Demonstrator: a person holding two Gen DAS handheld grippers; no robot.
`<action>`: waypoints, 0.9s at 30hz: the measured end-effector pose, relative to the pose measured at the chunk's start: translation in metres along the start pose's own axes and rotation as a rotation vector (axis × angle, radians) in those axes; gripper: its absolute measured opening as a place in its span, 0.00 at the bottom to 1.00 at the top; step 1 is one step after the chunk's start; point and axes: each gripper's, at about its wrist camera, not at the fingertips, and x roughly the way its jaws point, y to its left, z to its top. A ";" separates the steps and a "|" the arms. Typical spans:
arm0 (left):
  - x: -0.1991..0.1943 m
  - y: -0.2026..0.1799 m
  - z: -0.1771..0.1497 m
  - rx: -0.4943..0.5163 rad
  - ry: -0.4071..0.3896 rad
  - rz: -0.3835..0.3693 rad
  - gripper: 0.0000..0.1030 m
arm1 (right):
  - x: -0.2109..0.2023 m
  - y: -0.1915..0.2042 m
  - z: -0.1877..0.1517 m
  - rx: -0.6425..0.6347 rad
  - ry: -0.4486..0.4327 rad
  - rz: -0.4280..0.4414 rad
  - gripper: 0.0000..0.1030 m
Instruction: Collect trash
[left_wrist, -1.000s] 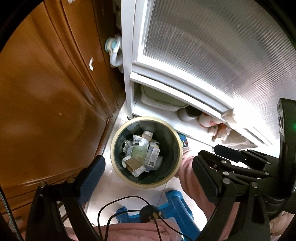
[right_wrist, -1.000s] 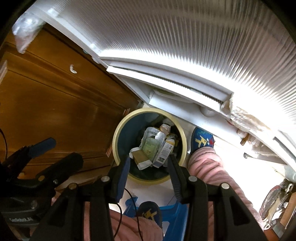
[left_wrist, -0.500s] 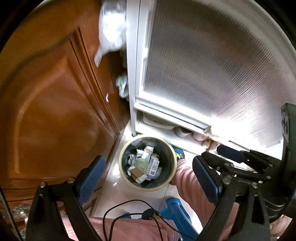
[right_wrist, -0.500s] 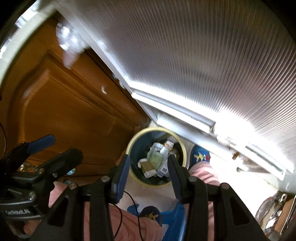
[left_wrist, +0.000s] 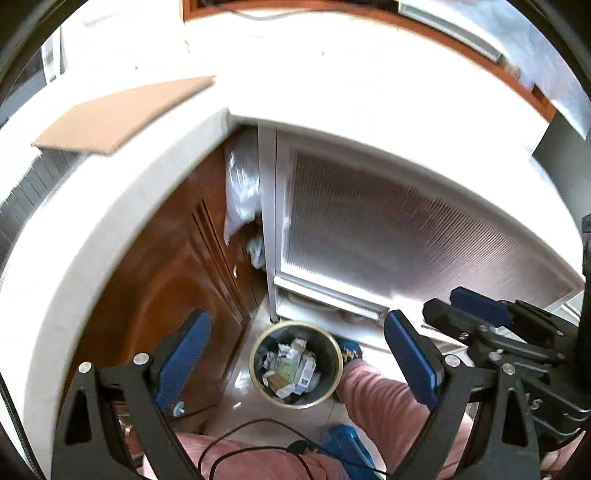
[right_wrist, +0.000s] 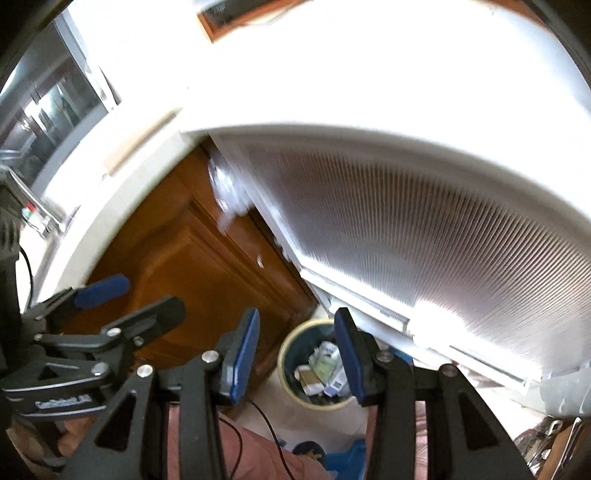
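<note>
Both claws are empty. The left claw stands wide, with nothing between its blue pads; the right claw stands at a moderate gap, also with nothing between its pads. The trash bin sits on the floor well below and ahead of both claws, framed between the fingers in each wrist view, near the foot of the wooden cabinet and the ribbed white door. Hazards, as a judgement: a black cable trails close beneath the left claw and could snag a finger on any descent. The table edge overhangs above the cabinet, so a claw swung sideways could strike it. The two claws are near each other and could collide if both reach for one item. The bin is round, dark inside with a pale rim, and roughly half full of crumpled paper and small cartons; loose pieces could spill if the rim is knocked.
</note>
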 end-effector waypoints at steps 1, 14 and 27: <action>-0.010 -0.001 0.005 0.002 -0.017 0.002 0.91 | -0.009 0.002 0.004 0.005 -0.018 0.003 0.41; -0.103 -0.017 0.045 0.042 -0.194 0.071 0.91 | -0.098 0.030 0.048 -0.016 -0.227 -0.041 0.41; -0.144 -0.018 0.057 0.005 -0.270 0.088 0.91 | -0.137 0.052 0.057 -0.056 -0.311 -0.068 0.42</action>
